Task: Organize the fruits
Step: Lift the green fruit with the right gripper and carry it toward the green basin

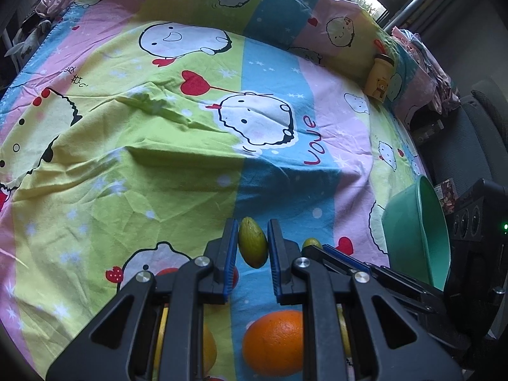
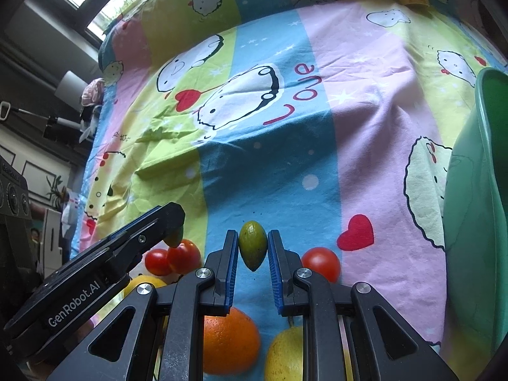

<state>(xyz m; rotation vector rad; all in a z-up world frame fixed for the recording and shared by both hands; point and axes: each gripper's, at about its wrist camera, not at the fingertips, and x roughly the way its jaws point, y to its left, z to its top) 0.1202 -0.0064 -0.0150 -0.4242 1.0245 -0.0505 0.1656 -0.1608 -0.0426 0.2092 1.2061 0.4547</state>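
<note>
My left gripper [image 1: 252, 227] is shut on a small green oval fruit [image 1: 253, 249], held just above the cartoon bedsheet [image 1: 158, 165]. My right gripper [image 2: 253, 235] is shut on a second green oval fruit [image 2: 252, 250]. The two grippers sit side by side: the right gripper [image 1: 312, 247] shows at the right of the left wrist view with its fruit [image 1: 309, 242] peeking out, and the left gripper [image 2: 176, 225] shows at the left of the right wrist view with its fruit [image 2: 174, 240]. Below lie an orange [image 2: 228, 339], a yellow fruit [image 2: 285, 352] and three tomatoes [image 2: 320, 263].
A green plastic basin [image 2: 476, 206] stands tilted at the right edge of the bed, also the basin [image 1: 416, 231] in the left wrist view. A yellow bear bottle [image 1: 379, 77] leans on the pillow at the back right. A dark chair [image 1: 460, 146] stands beside the bed.
</note>
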